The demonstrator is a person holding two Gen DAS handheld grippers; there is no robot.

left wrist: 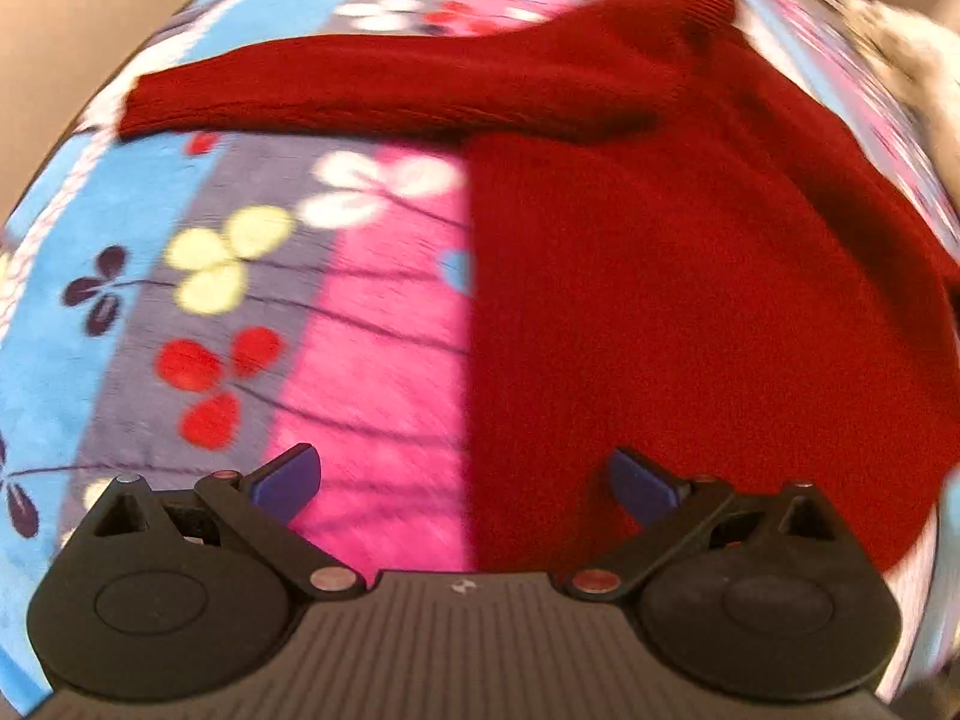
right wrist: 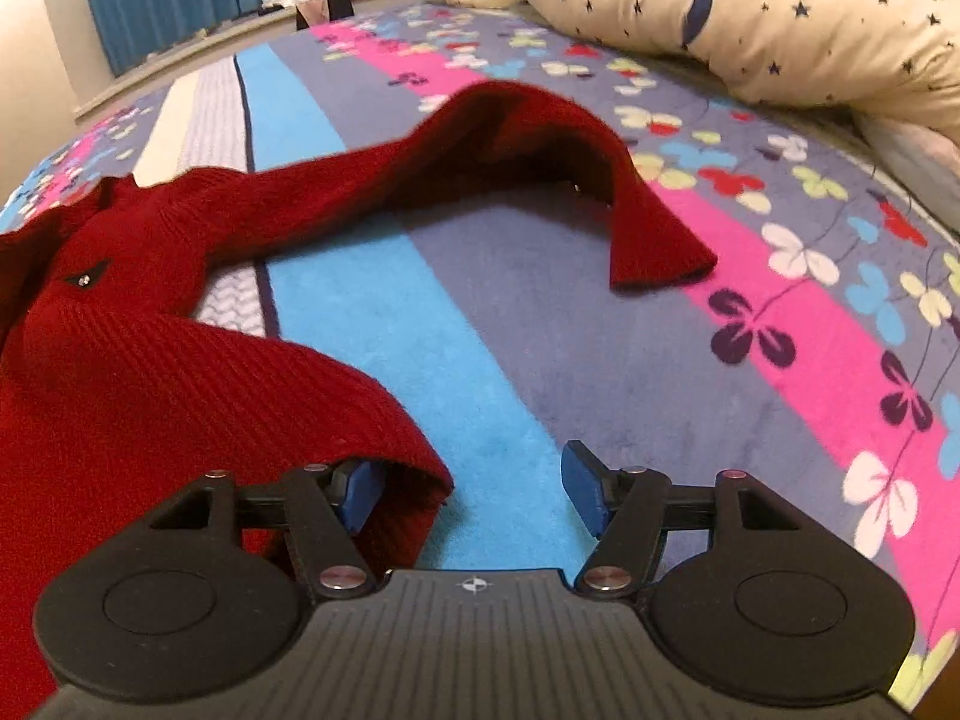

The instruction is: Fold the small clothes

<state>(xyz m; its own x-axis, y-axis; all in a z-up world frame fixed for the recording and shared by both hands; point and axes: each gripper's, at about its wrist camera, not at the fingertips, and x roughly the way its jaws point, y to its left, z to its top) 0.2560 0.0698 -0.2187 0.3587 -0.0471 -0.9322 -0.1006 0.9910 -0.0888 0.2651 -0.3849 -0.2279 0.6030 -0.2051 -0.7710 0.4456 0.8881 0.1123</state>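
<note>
Biggest risk I'd guess: the right gripper (right wrist: pixel 474 492) only has the sweater (right wrist: pixel 120 372) hem corner by its left finger, jaws spread wide and nothing pinched, so closing here could catch just a thin edge and let it slip out mid-fold. The left gripper (left wrist: pixel 465 483) is wide open too, empty, hovering over the sweater's side edge and the flowery blanket (left wrist: pixel 372 360). Further out, one sleeve (right wrist: pixel 540 144) humps up and could bunch. Starry duvet (right wrist: pixel 750 12) sits well beyond.

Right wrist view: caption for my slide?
Open right gripper at the red sweater hem, one sleeve humped over the floral blanket.
</note>
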